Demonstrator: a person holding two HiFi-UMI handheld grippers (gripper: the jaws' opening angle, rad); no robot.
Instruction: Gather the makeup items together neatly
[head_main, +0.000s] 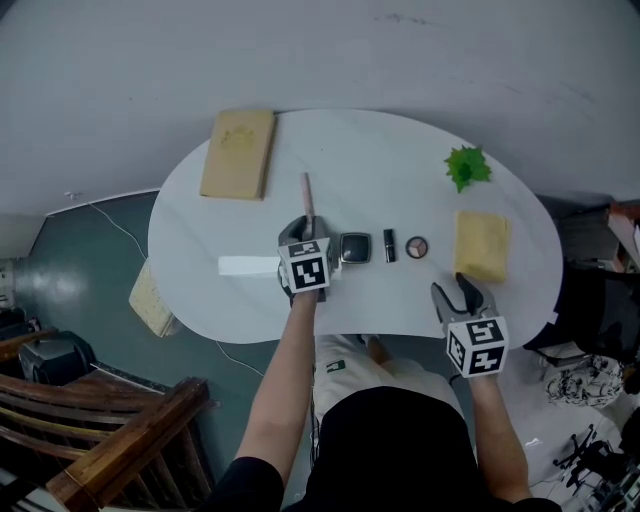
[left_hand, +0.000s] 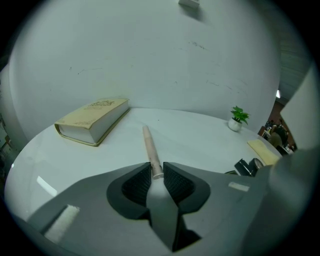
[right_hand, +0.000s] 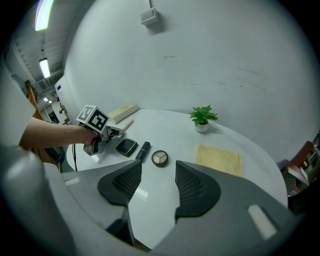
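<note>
A beige makeup stick (head_main: 307, 195) lies on the white oval table (head_main: 400, 160), pointing away from me. My left gripper (head_main: 303, 228) is shut on its near end; in the left gripper view the stick (left_hand: 149, 147) runs out from between the pads of this gripper (left_hand: 157, 172). To its right lie, in a row, a black square compact (head_main: 355, 247), a black lipstick (head_main: 389, 245) and a round eyeshadow pan (head_main: 417, 246). My right gripper (head_main: 462, 290) hovers open near the table's front edge, nothing between its jaws (right_hand: 159, 182), behind the same row: compact (right_hand: 126, 146), lipstick (right_hand: 143, 151), pan (right_hand: 159, 158).
A thick tan book (head_main: 238, 153) lies at the table's far left. A small potted plant (head_main: 467, 166) stands far right, with a yellow cloth (head_main: 482, 245) in front of it. A wooden chair (head_main: 110, 425) stands on the floor at lower left.
</note>
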